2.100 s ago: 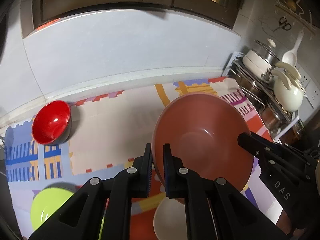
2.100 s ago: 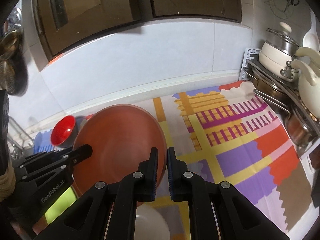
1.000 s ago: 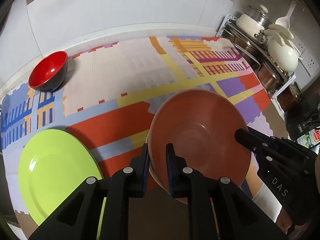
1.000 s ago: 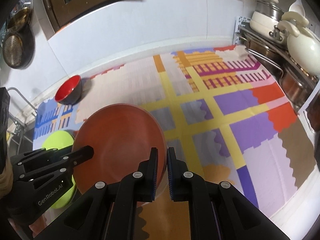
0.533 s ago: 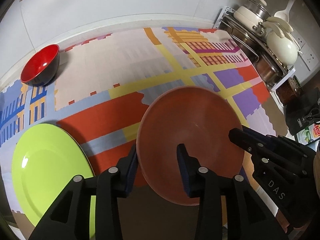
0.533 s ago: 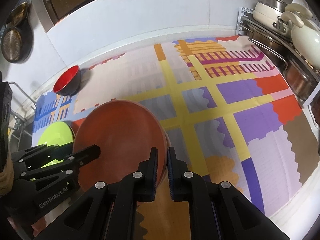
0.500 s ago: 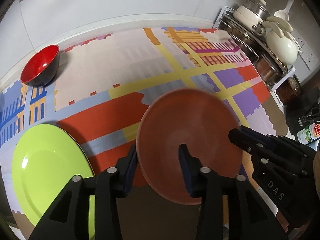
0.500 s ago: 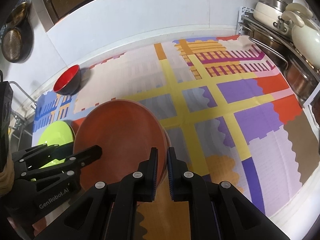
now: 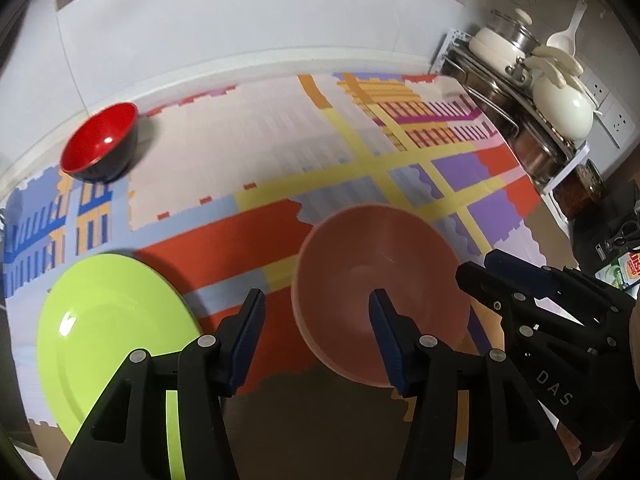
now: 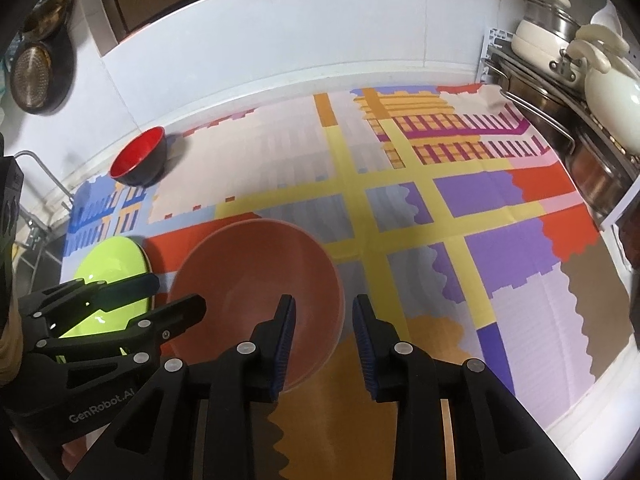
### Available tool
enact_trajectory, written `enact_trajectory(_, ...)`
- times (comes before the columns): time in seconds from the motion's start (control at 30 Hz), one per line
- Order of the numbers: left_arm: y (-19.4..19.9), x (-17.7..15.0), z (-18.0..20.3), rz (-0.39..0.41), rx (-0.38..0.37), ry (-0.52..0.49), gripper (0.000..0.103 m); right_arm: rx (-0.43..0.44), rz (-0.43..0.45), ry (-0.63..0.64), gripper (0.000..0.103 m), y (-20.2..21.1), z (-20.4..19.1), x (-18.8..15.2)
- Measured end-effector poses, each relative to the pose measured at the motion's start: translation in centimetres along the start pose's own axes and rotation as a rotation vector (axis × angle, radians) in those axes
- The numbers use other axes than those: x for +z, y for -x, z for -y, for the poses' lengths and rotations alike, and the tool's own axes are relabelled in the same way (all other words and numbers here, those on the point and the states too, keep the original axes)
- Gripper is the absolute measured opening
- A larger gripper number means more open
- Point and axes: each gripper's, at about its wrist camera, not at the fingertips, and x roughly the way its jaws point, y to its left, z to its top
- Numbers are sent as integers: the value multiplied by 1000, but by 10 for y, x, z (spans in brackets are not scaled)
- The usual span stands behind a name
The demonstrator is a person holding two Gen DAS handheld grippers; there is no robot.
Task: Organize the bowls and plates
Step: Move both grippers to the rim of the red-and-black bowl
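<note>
A wide terracotta bowl (image 9: 376, 280) (image 10: 248, 280) sits upright on the patterned mat (image 9: 248, 160) (image 10: 500, 220). My left gripper (image 9: 316, 334) straddles the bowl's left rim; its jaws are opening and the pads are off the rim. My right gripper (image 10: 325, 336) straddles the right rim, jaws also opening, pads clear of it. Each gripper shows in the other's view, the right gripper (image 9: 516, 300) at the bowl's right side and the left gripper (image 10: 120, 304) at its left. A lime green plate (image 9: 108, 332) (image 10: 112, 268) lies left of the bowl. A red bowl (image 9: 100, 142) (image 10: 140, 158) stands at the far left by the wall.
A metal rack with pots and a cream kettle (image 9: 560, 112) (image 10: 600, 76) lines the right side. A round strainer (image 10: 36, 76) hangs on the left wall. The white tiled wall (image 10: 280, 40) runs behind the mat, and the counter's front edge (image 10: 592, 392) lies at lower right.
Both grippers were shut on the terracotta bowl's rim and held it tilted. They have let go, first the left and then the right, and the bowl now lies on the mat.
</note>
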Motion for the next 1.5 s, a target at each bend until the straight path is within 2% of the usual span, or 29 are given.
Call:
enact_trajectory(0.5, 42, 8, -35, 98, 55, 36, 55, 37, 65, 55, 31, 19, -33, 14)
enact_trajectory(0.83, 67, 12, -79, 140, 115, 82, 60, 71, 108, 111, 31, 25, -75, 34)
enact_trajectory(0.97, 75, 18, -99, 149, 116, 113, 61, 92, 123, 127, 31, 24, -94, 44)
enact_trajectory(1.2, 92, 29, -130, 199, 177, 131, 61, 115, 158, 157, 31, 25, -126, 66)
enact_trajectory(1.5, 94, 48, -176, 229, 227, 187, 62, 148, 187, 178, 31, 11, -162, 96)
